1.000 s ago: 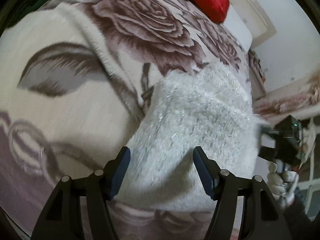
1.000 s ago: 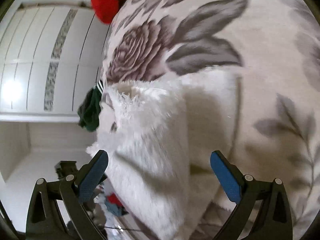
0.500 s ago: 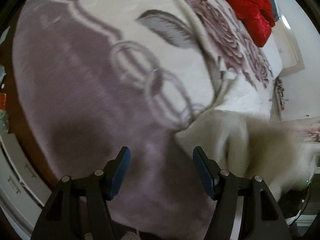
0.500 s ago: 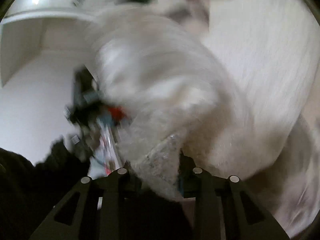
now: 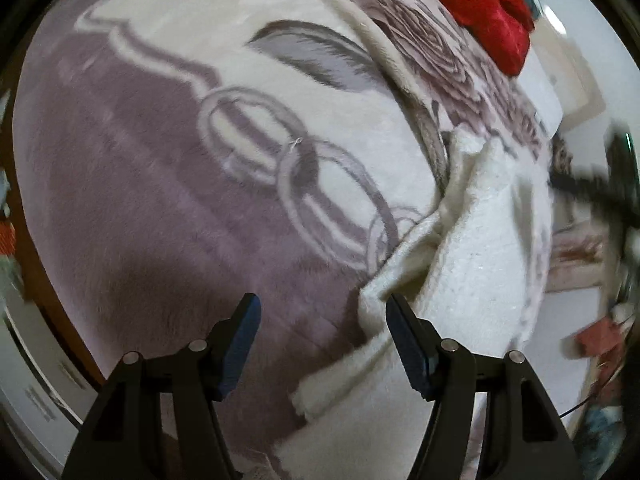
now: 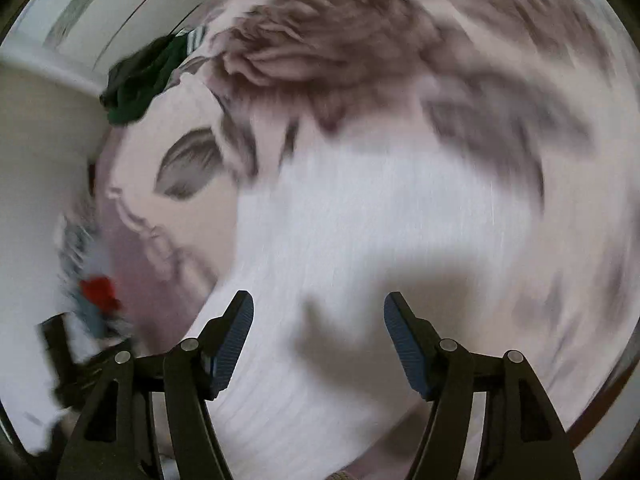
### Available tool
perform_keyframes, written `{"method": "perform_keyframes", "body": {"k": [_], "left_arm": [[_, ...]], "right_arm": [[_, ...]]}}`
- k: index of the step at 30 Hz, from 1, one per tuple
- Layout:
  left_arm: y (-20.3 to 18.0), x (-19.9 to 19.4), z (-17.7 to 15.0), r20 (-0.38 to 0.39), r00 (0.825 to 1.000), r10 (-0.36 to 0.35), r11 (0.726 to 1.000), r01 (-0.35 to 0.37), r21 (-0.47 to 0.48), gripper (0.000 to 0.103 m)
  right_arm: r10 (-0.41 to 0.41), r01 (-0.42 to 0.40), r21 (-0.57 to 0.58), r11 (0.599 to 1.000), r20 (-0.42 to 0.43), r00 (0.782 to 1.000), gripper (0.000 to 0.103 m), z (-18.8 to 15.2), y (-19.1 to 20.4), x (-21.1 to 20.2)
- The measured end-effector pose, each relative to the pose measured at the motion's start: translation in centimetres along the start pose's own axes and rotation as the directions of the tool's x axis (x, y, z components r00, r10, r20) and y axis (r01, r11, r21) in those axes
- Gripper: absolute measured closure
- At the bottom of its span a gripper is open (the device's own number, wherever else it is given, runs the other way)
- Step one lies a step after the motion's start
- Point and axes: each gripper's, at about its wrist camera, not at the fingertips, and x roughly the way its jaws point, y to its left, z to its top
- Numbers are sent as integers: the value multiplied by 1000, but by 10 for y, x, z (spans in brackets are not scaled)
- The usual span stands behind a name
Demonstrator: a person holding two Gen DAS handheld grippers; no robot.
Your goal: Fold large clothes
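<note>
Lying loosely bunched on the floral blanket (image 5: 168, 200), the white fluffy garment (image 5: 488, 248) could slump out of its fold: the right gripper (image 6: 319, 334) has just been opening, nothing between its jaws, and the left gripper (image 5: 323, 336) hangs open beside the garment's edge.

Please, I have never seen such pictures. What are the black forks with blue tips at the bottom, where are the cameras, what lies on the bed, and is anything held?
No robot arm here: a person holds one hand-held gripper in each hand, each with a fisheye camera looking along its two fingers. The left gripper is open over the flowered blanket, beside an edge of the white fluffy garment. The right gripper, its jaws just opened, hangs above that garment, blurred here; it holds nothing. Red clothing and dark green clothing lie further off.
</note>
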Motion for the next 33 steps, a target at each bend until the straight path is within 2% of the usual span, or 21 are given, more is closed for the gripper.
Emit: {"method": "perform_keyframes", "body": {"k": [1,3,4,5,6,7,9,11,14,17,19,20,21,23,24,26,27,28,30,33], "left_arm": [[-5,4,3,16,999,50,998,-51,23,40],[-8,12,7,37,991,132,990,-133,36,40],[-9,18,10,37,988,151,988,-152,34,40],[-9,21,13,30,988,152,988,-153,30,40],[-10,25,15,25,988,152,988,-153,29,33],[-11,27,18,22,990,143,989,-143,27,25],[-18,28,28,24,997,69,997,-70,29,21],[-32,29,41,22,1000,-21,999,20,40,21],[-64,38,70,-10,992,-127,989,127,79,21],[-98,60,102,-72,980,-187,976,193,96,21],[-121,83,125,-115,962,-248,962,258,83,22],[-133,97,136,-141,951,-276,955,288,75,22],[-144,108,144,-160,945,-286,951,301,73,22],[-168,130,160,-178,940,-292,945,313,101,22],[-175,137,163,-177,945,-276,946,299,123,26],[-194,151,168,-168,956,-241,942,272,198,56],[-201,157,167,-173,961,-215,941,252,228,85],[-206,161,166,-181,963,-200,936,242,255,93],[-215,159,164,-161,966,-205,920,246,305,96],[-219,142,167,-116,963,-245,907,269,325,97]], "right_arm": [[4,-12,-100,995,-79,997,33,26,10,19],[-19,-6,-148,989,-167,986,33,69,19,47],[-53,17,-165,986,-213,976,33,84,22,64],[-88,51,-171,984,-217,972,33,82,24,69],[-138,97,-186,978,-223,965,33,89,18,72],[-148,100,-208,973,-227,963,33,86,15,71],[-160,98,-249,964,-243,957,33,80,4,68],[-164,83,-253,964,-318,934,33,74,-19,73],[-185,74,-290,954,-378,907,33,72,-32,90],[-194,58,-315,947,-420,887,33,69,-40,107],[-142,41,-252,967,-398,906,33,69,-51,105],[-92,29,-180,983,-355,930,33,69,-64,95],[-61,21,-127,992,-324,944,33,69,-75,90],[14,8,111,994,-196,980,33,52,-122,61],[28,3,189,982,-164,986,33,42,-136,54],[82,-57,359,932,-55,995,33,9,-175,36],[94,-80,390,917,-18,995,33,-3,-186,32],[101,-94,401,911,5,995,33,-11,-189,27],[99,-102,382,918,26,995,33,-18,-193,28],[91,-94,248,964,25,996,33,-11,-174,35]]}}
